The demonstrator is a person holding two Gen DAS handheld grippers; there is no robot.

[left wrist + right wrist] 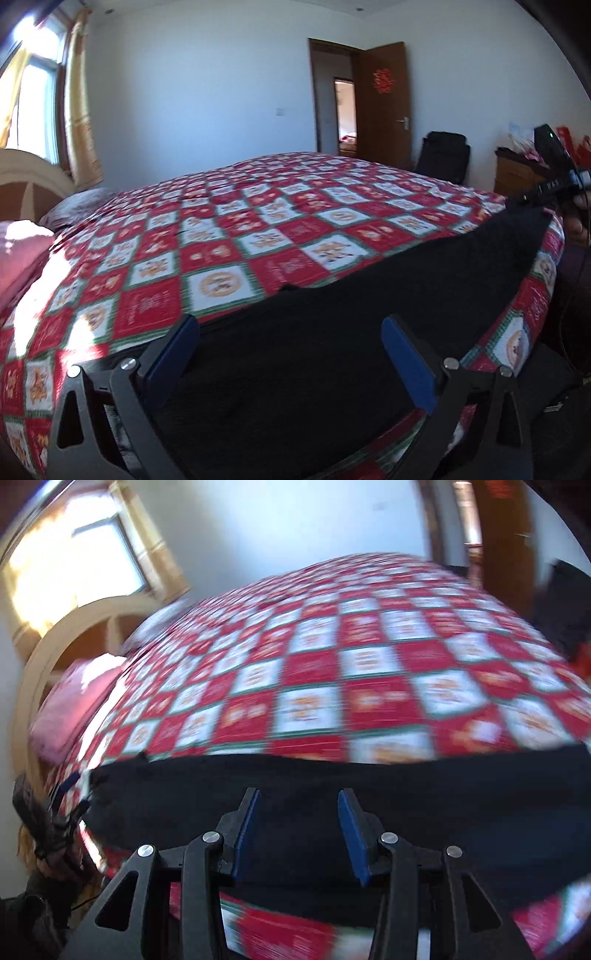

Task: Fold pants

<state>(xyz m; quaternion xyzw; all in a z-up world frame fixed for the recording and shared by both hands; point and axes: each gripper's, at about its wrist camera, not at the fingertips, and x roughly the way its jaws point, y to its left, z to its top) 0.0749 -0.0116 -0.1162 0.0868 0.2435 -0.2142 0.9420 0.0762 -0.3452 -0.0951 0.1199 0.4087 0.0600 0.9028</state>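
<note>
The bed [258,221] with its red checked quilt [332,686] fills everything ahead of both grippers. The black pants [332,332] lie spread in a long strip along the near edge, right beneath and in front of them, with no fold visible yet, so the folding looks barely begun. The left gripper [291,354] gapes wide over the cloth, holding nothing. The right gripper [297,834] is partly open, also empty, above the pants [332,786].
</note>
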